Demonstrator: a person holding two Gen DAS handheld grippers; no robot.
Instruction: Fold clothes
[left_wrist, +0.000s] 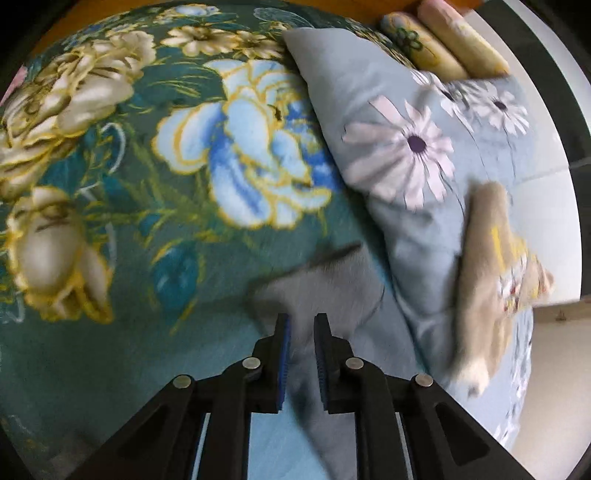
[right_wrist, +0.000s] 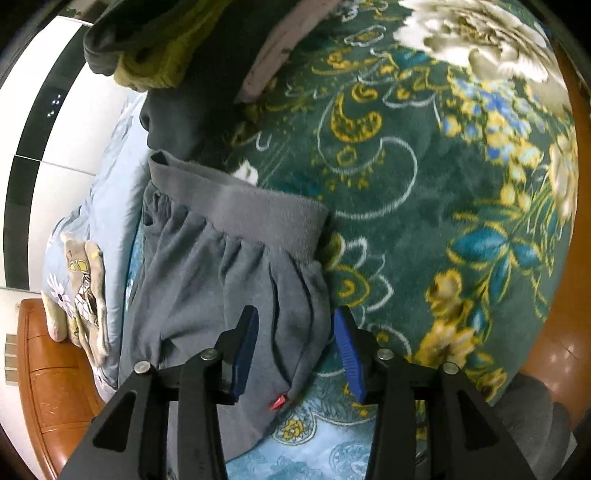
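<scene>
So right gripper (right_wrist: 295, 350) hangs spread over the grey pants (right_wrist: 229, 280), left gripper (left_wrist: 302, 354) pinching their fabric; next, probably grab and fold.

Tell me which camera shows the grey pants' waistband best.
The right wrist view: the waistband of the grey pants lies sharp and fully visible beyond the open right tongs. The left wrist view shows only blurred grey cloth at the left tongs, no waistband.
</scene>
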